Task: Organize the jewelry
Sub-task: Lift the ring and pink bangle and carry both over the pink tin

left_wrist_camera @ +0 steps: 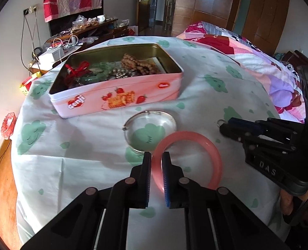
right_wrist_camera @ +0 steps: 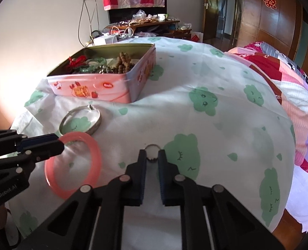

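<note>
Two hand-held grippers, each pinching jewelry on the table.

Left hand-held gripper point(left_wrist_camera: 156, 160) clamps the rim of the pink bangle point(left_wrist_camera: 214, 156); right hand-held gripper point(right_wrist_camera: 152, 154) nips a small metal ring point(right_wrist_camera: 152, 145). Just beyond lies a silver bangle point(left_wrist_camera: 129, 123), then the open pink tin point(left_wrist_camera: 120, 95) of beads, on the green-patterned cloth point(left_wrist_camera: 206, 66).

Tin point(left_wrist_camera: 120, 95) of jewelry at the cloth's point(left_wrist_camera: 206, 95) far left, two bangles point(left_wrist_camera: 187, 160) before it, small ring point(right_wrist_camera: 152, 153) rightward

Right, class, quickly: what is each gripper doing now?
Left gripper: closed on the pink bangle.
Right gripper: closed on the small metal ring.
</note>
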A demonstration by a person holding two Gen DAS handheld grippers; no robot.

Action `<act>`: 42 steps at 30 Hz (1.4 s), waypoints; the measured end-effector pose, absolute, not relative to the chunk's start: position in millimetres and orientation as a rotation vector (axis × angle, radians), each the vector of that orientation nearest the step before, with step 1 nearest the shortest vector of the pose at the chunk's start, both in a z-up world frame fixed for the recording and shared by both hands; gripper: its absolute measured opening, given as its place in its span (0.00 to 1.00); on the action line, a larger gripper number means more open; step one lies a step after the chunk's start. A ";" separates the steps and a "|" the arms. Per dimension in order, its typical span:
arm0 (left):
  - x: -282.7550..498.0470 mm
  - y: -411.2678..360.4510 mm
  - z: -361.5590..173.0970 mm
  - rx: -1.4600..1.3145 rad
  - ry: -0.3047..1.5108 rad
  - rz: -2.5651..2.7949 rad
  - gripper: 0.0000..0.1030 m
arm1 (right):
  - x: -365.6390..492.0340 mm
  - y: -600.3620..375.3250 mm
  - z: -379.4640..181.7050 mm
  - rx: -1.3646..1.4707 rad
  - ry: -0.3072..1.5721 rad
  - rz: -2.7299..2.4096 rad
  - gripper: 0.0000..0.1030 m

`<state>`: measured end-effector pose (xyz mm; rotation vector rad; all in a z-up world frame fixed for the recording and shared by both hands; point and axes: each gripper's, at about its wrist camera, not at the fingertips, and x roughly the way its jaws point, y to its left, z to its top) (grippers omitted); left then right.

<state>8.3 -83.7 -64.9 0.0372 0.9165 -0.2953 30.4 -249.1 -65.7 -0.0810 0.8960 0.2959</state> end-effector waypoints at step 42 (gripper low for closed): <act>27.6 -28.2 -5.7 -0.033 0.761 -0.196 0.09 | 30.9 -213.0 -15.3 -0.121 0.739 0.388 0.21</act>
